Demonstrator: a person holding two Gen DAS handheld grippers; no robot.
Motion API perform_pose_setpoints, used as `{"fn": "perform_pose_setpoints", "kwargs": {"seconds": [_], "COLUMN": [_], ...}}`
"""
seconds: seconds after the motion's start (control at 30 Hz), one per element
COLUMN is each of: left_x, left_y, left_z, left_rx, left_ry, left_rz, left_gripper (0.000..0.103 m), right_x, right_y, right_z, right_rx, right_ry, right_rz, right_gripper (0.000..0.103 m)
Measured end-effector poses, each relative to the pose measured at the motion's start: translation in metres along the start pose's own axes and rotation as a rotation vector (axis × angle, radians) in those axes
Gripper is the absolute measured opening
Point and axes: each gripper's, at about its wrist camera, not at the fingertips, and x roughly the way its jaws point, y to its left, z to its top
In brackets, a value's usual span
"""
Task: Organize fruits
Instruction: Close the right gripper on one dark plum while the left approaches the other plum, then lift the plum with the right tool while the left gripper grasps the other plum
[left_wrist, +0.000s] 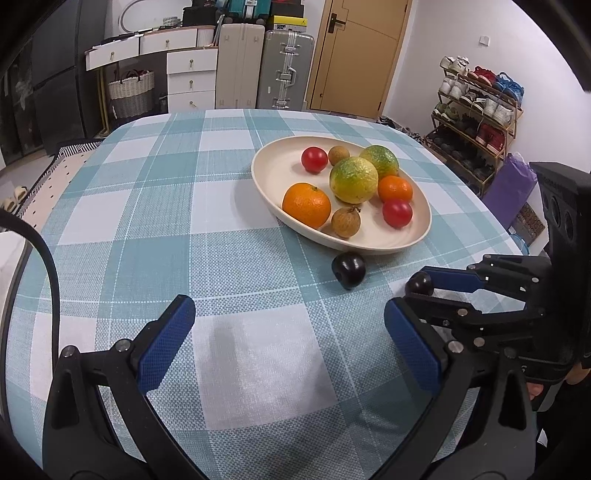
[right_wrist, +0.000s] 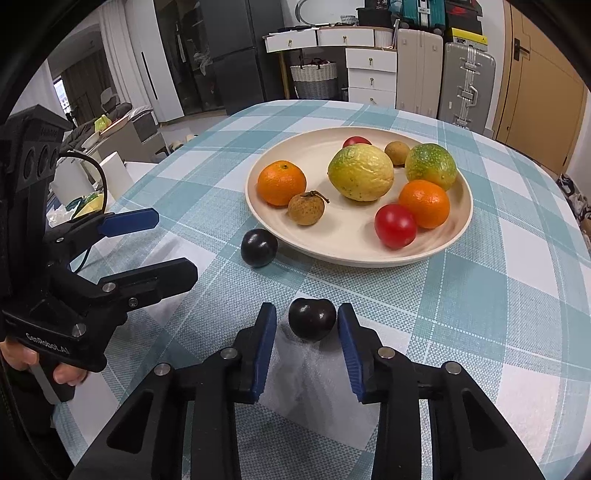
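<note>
- Right gripper (right_wrist: 306, 325): jaws drawn in around a dark plum (right_wrist: 312, 319) on the near part of the checked tablecloth (right_wrist: 498, 295). The right pad touches the fruit; a narrow gap shows at the left pad, so it is not yet clamped.
- Left gripper (left_wrist: 290, 339): jaws spread wide, nothing between them, above bare cloth near the table's front edge.
- Second dark plum (right_wrist: 258, 247): on the cloth, just beside the near-left rim of the cream plate (right_wrist: 369, 254); contact cannot be judged.
- Plate contents: two oranges (right_wrist: 281, 182), two green-yellow citrus fruits (right_wrist: 360, 172), two red tomatoes (right_wrist: 395, 226), two brown longans (right_wrist: 306, 208).
- A hand (right_wrist: 22, 360) grips the left gripper's handle at the left edge of the right wrist view.
</note>
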Motion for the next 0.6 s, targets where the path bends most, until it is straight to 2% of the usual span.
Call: {"fn": "perform_pose_setpoints", "kwargs": {"seconds": [0.17,0.6], "left_x": [0.001,0.015], "left_y": [0.000,-0.006], "left_z": [0.000,0.007], "left_rx": [-0.001,0.002], "left_ry": [0.004,0.052], "left_rz": [0.003,0.013], "left_gripper": [0.102,0.102], "right_x": [0.000,-0.018], "right_y": [0.000,-0.008], "right_z": [-0.001,0.000], "right_rx": [-0.007,0.030], "right_ry": [-0.003,-0.073], "right_rz": [-0.018,-0.008], "right_gripper": [0.026,0.026]}}
